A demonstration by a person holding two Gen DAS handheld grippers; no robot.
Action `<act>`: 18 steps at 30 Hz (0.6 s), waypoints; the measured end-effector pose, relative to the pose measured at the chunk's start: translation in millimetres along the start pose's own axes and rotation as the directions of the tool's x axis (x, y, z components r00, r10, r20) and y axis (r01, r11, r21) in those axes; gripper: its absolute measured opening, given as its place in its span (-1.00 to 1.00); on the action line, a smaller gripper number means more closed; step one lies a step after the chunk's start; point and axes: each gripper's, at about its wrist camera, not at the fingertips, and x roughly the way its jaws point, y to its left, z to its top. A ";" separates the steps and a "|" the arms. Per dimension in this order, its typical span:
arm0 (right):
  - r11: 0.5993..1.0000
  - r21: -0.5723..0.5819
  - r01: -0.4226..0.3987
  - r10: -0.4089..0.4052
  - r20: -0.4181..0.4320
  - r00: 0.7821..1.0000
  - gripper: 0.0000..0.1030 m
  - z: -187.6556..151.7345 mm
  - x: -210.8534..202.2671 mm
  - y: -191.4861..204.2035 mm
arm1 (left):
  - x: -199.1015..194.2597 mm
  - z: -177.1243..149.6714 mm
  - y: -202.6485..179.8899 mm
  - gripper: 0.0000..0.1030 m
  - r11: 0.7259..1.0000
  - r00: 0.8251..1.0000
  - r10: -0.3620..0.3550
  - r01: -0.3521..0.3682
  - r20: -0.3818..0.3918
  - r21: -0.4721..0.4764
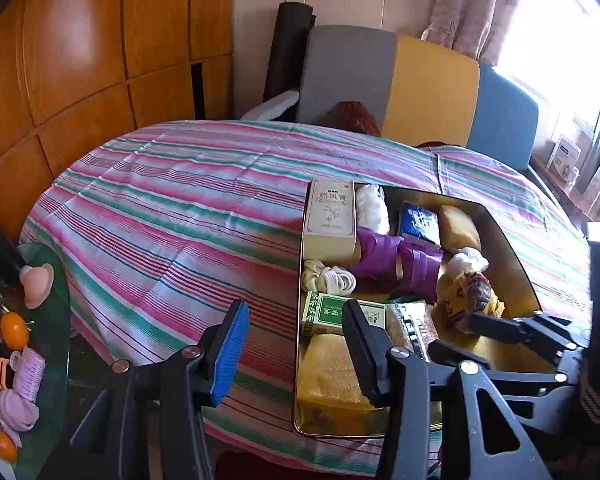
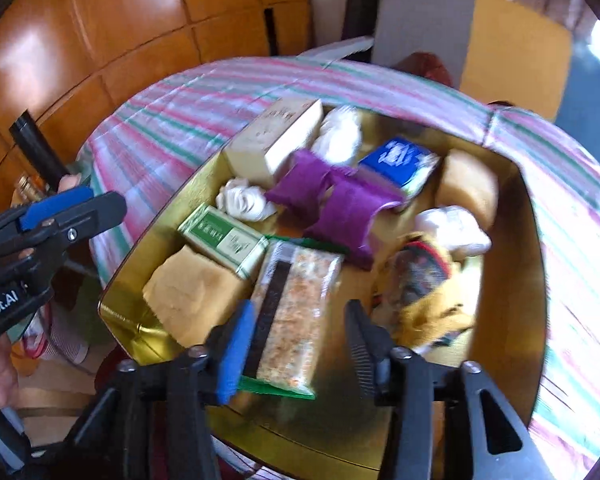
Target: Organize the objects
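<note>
A gold tin [image 1: 512, 248] [image 2: 528, 240] lies on the striped cloth [image 1: 180, 208], packed with a beige box [image 1: 332, 216], purple rolls [image 2: 340, 208], a blue packet [image 2: 400, 160], a green box [image 2: 220, 240], yellow sponges [image 2: 188, 300], white bundles and a yellow patterned pouch [image 2: 424, 280]. My left gripper [image 1: 296, 356] is open astride the tin's near left wall, holding nothing. My right gripper [image 2: 300, 354] is open over the tin's near end. A clear snack packet [image 2: 296, 304] lies flat between its fingers, not pinched. Each gripper shows in the other's view, the left [image 2: 80, 204] and the right [image 1: 456, 334].
A glass side table [image 1: 56, 340] at the left holds oranges [image 1: 14, 330], pink rollers and small items. Grey, yellow and blue cushions [image 1: 428, 88] stand behind the covered surface. Wooden panels fill the left and a bright window the right. A hand [image 2: 0, 364] holds the left gripper.
</note>
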 end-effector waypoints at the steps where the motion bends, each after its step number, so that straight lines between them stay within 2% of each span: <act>1: 1.000 0.009 0.013 -0.013 0.019 1.000 0.08 -1.4 -5.6 -0.9 | -1.2 0.2 -0.8 -0.02 1.000 1.000 0.011 -0.011 0.003 0.000; 3: 0.998 0.028 0.049 -0.050 0.061 0.997 0.27 -3.0 -15.0 -2.7 | -4.1 0.2 -3.1 0.03 1.000 1.000 0.019 -0.019 0.014 0.006; 5: 0.995 0.047 0.084 -0.089 0.102 0.991 0.38 -4.1 -24.7 -4.3 | -8.1 -0.5 -5.3 0.15 1.000 1.000 0.013 -0.013 0.026 0.008; 8: 0.987 0.075 0.144 -0.155 0.158 0.975 0.50 -6.9 -38.2 -5.6 | -14.3 -1.0 -12.9 0.16 1.000 0.999 0.007 -0.008 0.043 0.028; 11: 0.977 0.116 0.179 -0.199 0.194 0.961 0.54 -13.1 -54.6 -10.2 | -21.0 -2.5 -20.5 0.20 0.999 0.998 -0.022 0.021 0.052 0.028; 12: 0.974 0.130 0.187 -0.211 0.204 0.956 0.56 -15.7 -59.1 -12.0 | -22.3 -2.8 -23.3 0.26 1.000 0.998 -0.013 0.012 0.055 0.029; 18: 0.949 0.208 0.237 -0.281 0.220 0.934 0.58 -29.9 -78.4 -26.5 | -29.3 -7.6 -45.0 0.27 0.996 0.997 0.024 -0.030 0.076 0.079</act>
